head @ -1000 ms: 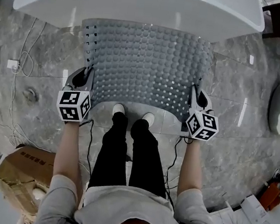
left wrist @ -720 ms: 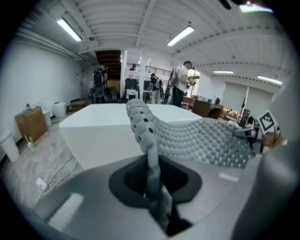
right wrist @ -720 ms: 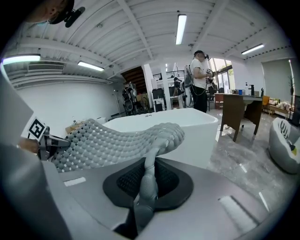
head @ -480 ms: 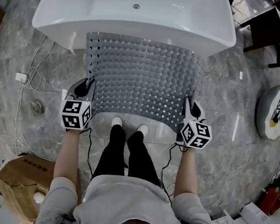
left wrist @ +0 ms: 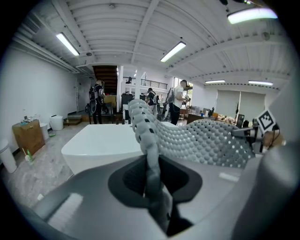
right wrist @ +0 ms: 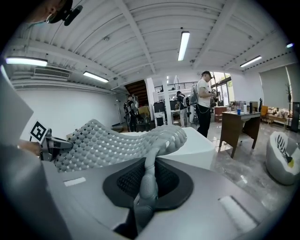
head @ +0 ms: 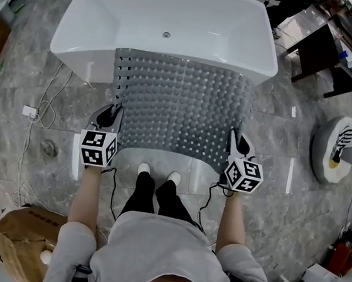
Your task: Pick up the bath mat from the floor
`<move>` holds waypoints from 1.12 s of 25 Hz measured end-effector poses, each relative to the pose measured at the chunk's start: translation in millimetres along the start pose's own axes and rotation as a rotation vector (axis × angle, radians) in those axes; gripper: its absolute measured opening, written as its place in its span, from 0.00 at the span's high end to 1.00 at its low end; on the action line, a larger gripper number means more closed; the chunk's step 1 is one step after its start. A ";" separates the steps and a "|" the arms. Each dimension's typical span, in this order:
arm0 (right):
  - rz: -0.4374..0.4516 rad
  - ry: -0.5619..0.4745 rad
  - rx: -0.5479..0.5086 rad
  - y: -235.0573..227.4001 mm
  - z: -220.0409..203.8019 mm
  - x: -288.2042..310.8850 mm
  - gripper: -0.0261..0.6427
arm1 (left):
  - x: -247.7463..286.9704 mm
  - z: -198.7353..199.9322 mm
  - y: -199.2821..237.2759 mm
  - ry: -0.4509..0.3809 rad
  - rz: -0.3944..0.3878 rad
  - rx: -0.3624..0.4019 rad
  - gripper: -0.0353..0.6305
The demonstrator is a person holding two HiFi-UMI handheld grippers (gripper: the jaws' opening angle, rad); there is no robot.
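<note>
The grey bath mat (head: 181, 103), studded with bumps and holes, hangs stretched between both grippers above the marble floor, its far edge over the rim of the white bathtub (head: 75, 31). My left gripper (head: 111, 113) is shut on the mat's near left edge. My right gripper (head: 235, 137) is shut on the near right edge. In the left gripper view the mat (left wrist: 201, 140) runs up from the pinched jaws of the left gripper (left wrist: 152, 187). The right gripper view shows the mat (right wrist: 101, 140) likewise pinched in the right gripper (right wrist: 145, 190).
The person's feet (head: 156, 173) stand just below the mat's near edge. Cables (head: 41, 106) trail on the floor at left, and a torn cardboard box (head: 18, 226) sits at lower left. A round white seat (head: 336, 149) and a dark table (head: 313, 48) are at right. People stand far behind.
Both grippers have risen together with the mat held between them, so the mat hangs higher off the floor and more of the bathtub shows beyond it.
</note>
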State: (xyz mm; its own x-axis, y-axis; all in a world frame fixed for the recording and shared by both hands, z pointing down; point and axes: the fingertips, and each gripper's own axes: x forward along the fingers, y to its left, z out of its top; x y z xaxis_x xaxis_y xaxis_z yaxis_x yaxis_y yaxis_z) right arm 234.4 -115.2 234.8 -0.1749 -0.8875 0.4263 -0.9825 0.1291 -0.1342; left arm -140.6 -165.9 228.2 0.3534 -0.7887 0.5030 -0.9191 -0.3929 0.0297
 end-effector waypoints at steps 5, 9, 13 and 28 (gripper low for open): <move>-0.002 -0.042 -0.002 14.4 24.2 -13.8 0.91 | -19.3 25.1 5.6 -0.052 0.003 0.017 0.85; 0.004 -0.073 -0.017 19.1 44.5 -25.3 0.91 | -32.2 42.9 3.0 -0.087 0.010 0.021 0.85; 0.004 -0.107 -0.030 18.4 64.3 -36.1 0.91 | -42.9 58.7 -0.3 -0.118 0.021 0.013 0.85; -0.003 -0.212 -0.069 25.4 103.0 -67.8 0.91 | -89.5 98.7 3.4 -0.262 0.063 0.035 0.85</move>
State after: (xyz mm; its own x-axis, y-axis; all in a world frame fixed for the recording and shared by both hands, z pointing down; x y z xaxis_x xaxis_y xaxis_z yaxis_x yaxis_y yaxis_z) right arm 227.8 -97.3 110.3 -0.1613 -0.9602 0.2282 -0.9864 0.1493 -0.0689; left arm -158.2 -143.2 98.0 0.3333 -0.9056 0.2622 -0.9356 -0.3520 -0.0265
